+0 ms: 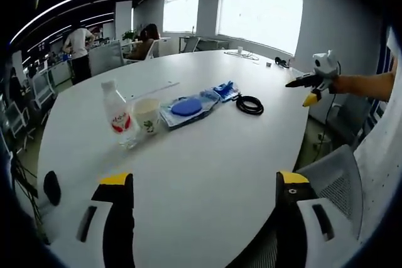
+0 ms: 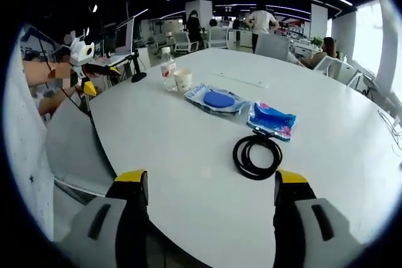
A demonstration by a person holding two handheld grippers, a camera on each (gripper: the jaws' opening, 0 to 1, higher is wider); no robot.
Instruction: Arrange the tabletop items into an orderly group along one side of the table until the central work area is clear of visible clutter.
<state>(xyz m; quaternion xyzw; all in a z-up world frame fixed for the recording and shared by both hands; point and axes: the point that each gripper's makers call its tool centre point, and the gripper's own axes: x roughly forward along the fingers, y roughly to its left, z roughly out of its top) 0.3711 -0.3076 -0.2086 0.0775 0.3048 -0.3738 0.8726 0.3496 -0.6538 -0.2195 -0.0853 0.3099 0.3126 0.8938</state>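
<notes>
Nearest in the right gripper view, the right tongs (image 2: 210, 196) stand wide open with nothing between their yellow-tipped jaws, raised over the near edge of the large white rounded surface (image 2: 188, 155). Straight ahead of them, and closest of all the items, lies the coiled black cable (image 2: 256, 153). Just beyond it, touching or nearly so, sits the blue and pink plastic packet (image 2: 271, 119). Further along the same line is the clear flat pouch holding a round blue disc (image 2: 218, 100), then the white paper cup (image 2: 183, 80) and the clear plastic water bottle with a red label (image 2: 168, 67), these two side by side.

The left tongs (image 1: 204, 202) are likewise wide open and empty, held over the opposite end of that row. From there the bottle (image 1: 118, 115) and cup (image 1: 147, 115) come first, with the pouch (image 1: 186, 107), the packet (image 1: 224, 90) and the cable (image 1: 249, 105) beyond. A small dark object (image 1: 51, 187) lies by the surface's edge, to the left of those tongs.

The items form a loose line across the middle of the surface, its long axis running from one pair of tongs towards the other. By my reading nothing is grasped yet, and each end item suits the nearer hand: cable for the right, bottle for the left.
</notes>
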